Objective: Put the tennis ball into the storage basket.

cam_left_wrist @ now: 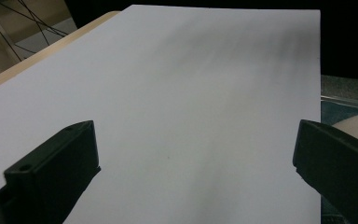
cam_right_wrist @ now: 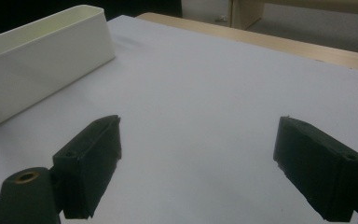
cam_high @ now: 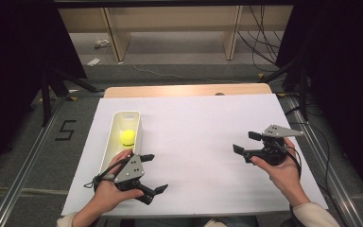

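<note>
Resting inside the white bin (cam_high: 115, 142), a yellow-green ball (cam_high: 127, 136) lies toward its far half, on the left side of the table (cam_high: 203, 127).

The bin is long and narrow, standing on the white sheet that covers the table, its near end just beside the left gripper (cam_high: 153, 172). That gripper, held in the person's left hand (cam_high: 108, 189), has its jaws spread wide and empty, pointing to the right across the sheet. Well apart, on the right side, the right gripper (cam_high: 246, 142) sits in the right hand (cam_high: 279, 170), jaws likewise spread with nothing between them, facing toward the bin (cam_right_wrist: 42, 60).
</note>
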The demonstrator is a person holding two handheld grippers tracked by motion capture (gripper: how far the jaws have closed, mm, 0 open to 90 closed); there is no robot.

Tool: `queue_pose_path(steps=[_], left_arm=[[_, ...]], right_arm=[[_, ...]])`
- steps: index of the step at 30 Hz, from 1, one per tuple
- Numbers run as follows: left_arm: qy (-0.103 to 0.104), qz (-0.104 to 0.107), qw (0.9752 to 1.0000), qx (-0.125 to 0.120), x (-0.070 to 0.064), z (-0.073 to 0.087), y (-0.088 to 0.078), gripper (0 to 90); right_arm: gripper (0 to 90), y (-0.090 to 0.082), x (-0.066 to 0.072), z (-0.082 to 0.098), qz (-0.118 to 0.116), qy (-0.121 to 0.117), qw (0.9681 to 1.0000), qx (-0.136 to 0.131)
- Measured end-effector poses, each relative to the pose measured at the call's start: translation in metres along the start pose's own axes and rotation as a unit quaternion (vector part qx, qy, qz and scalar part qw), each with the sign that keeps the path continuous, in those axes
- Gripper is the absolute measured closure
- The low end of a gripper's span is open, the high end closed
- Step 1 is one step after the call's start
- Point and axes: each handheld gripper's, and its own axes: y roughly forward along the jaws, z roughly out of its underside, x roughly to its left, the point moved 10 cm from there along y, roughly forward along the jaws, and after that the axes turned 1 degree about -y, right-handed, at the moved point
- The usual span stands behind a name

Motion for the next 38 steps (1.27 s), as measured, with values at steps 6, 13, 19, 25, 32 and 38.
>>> queue_pose_path(steps=[6,13,19,25,32,38], left_arm=[[-0.001,-0.001,1.0000,0.000,0.000,0.000,0.000,0.0],[-0.001,-0.001,1.0000,0.000,0.000,0.000,0.000,0.0],[-0.001,-0.001,1.0000,0.000,0.000,0.000,0.000,0.0],[-0.001,0.001,1.0000,-0.001,0.000,-0.001,0.000,0.0],[-0.001,0.001,1.0000,-0.001,0.000,-0.001,0.000,0.0],[-0.001,0.002,1.0000,-0.001,0.000,-0.001,0.000,0.0]], right_arm=[[15.6,-0.010,-0.003,0.004,0.006,0.003,1.0000,-0.003],[15.6,-0.022,-0.007,0.012,0.015,0.011,0.9998,-0.006],[15.6,-0.028,-0.009,0.019,0.018,0.015,0.9997,-0.006],[15.6,-0.030,-0.009,0.021,0.018,0.017,0.9996,-0.010],[15.6,-0.030,-0.010,0.021,0.019,0.013,0.9996,-0.016],[15.6,-0.028,-0.010,0.023,0.017,0.013,0.9997,-0.015]])
